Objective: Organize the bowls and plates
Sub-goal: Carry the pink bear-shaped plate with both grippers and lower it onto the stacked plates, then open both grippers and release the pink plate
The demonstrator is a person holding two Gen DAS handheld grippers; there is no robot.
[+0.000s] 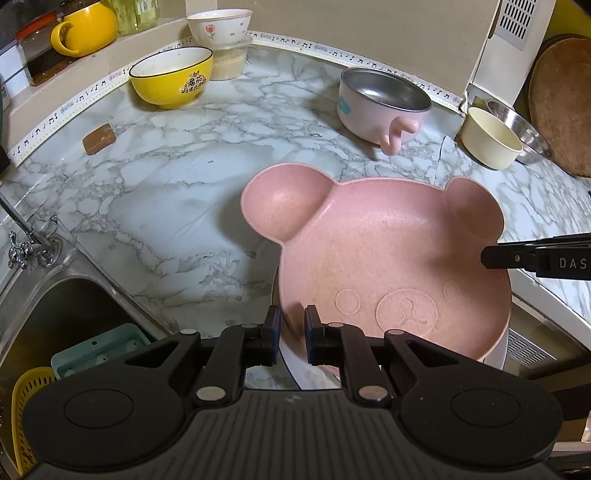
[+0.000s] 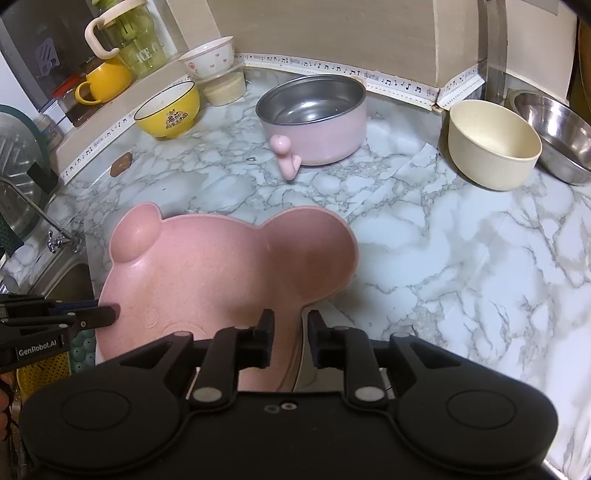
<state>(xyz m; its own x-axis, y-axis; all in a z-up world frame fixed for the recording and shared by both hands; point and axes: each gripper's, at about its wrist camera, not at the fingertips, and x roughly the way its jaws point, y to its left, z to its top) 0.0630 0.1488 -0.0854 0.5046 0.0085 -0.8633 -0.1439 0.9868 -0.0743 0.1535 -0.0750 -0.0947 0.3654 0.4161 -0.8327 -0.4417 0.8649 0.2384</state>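
A pink bear-shaped plate point(image 1: 388, 254) sits on top of a white plate point(image 1: 295, 365) near the front of the marble counter; it also shows in the right wrist view point(image 2: 221, 269). My left gripper point(image 1: 291, 332) is narrowly shut around the pink plate's left rim. My right gripper point(image 2: 291, 332) stands with narrow jaws around the plate's near right rim; its finger shows in the left wrist view point(image 1: 517, 256). Farther back stand a yellow bowl point(image 1: 171, 81), a pink steel-lined pot point(image 1: 380, 101), a cream bowl point(image 1: 491, 136) and a steel bowl point(image 2: 557, 133).
A steel sink point(image 1: 55, 317) with a tap point(image 1: 33, 247) lies to the left, holding a teal tray point(image 1: 99, 347) and a yellow basket point(image 1: 26, 402). A white flowered bowl point(image 1: 218, 24) sits on a clear container at the back. A yellow mug point(image 1: 85, 27) stands on the ledge.
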